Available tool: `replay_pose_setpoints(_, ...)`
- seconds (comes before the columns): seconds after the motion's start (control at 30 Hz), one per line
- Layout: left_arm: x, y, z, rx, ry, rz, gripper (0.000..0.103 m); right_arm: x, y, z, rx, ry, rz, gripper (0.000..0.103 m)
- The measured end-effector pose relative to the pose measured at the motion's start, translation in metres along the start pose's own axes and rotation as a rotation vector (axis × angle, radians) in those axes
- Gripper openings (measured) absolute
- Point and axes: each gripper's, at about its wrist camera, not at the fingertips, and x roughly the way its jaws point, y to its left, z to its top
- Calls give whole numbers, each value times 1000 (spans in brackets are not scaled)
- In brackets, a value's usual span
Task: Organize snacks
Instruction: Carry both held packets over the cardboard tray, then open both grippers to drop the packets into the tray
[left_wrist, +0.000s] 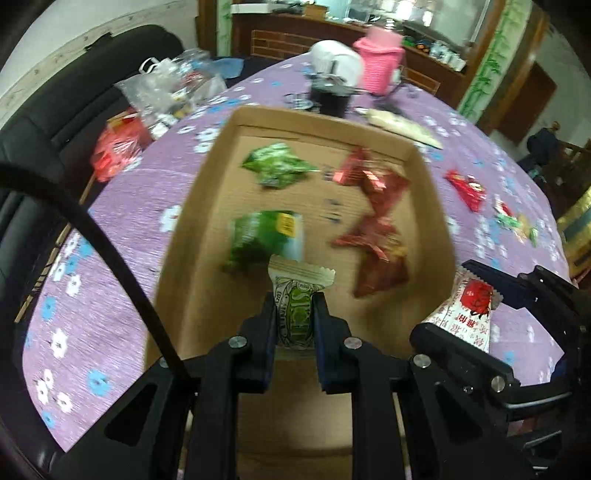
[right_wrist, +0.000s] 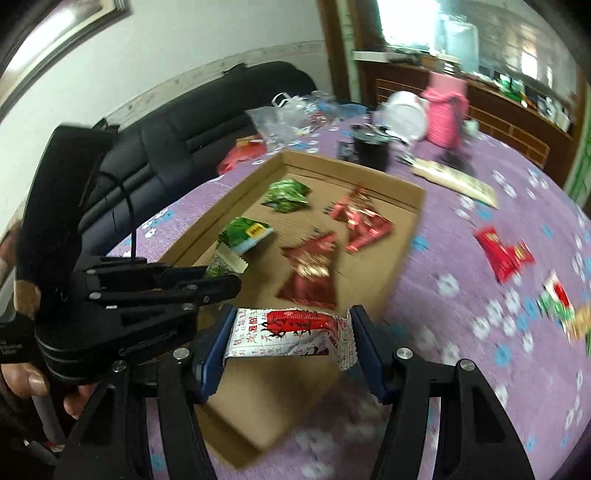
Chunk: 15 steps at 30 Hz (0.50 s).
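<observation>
A: How do the jaws stand?

B: The left gripper (left_wrist: 294, 315) is clamped narrow on a green-print wrapper (left_wrist: 295, 295), above the cardboard tray's (left_wrist: 177, 251) near end. The right gripper (right_wrist: 291, 343) stands wider, its pads pressing both ends of a red-and-white wrapper (right_wrist: 291, 332) over the tray's near right corner.

A: What lies around?

B: In the tray, two green packets (left_wrist: 275, 166) along the left, red packets (left_wrist: 373, 177) along the right. More loose snacks (right_wrist: 504, 253) sit on the purple tablecloth (left_wrist: 122, 221) toward its right edge; a pink container (left_wrist: 380, 62) stands past the tray's far end.

A: Open room?

B: Bare cardboard at the tray's near end.
</observation>
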Motion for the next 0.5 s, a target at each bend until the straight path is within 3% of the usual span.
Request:
replay_pose_setpoints(0.23,15,16,4,-38,92,35,34,23,2,8,-23,33,-44,66)
replay_pose_setpoints(0.5,6,9,-1,-14,36,83,35,17,-1,5,6,38,-42,71)
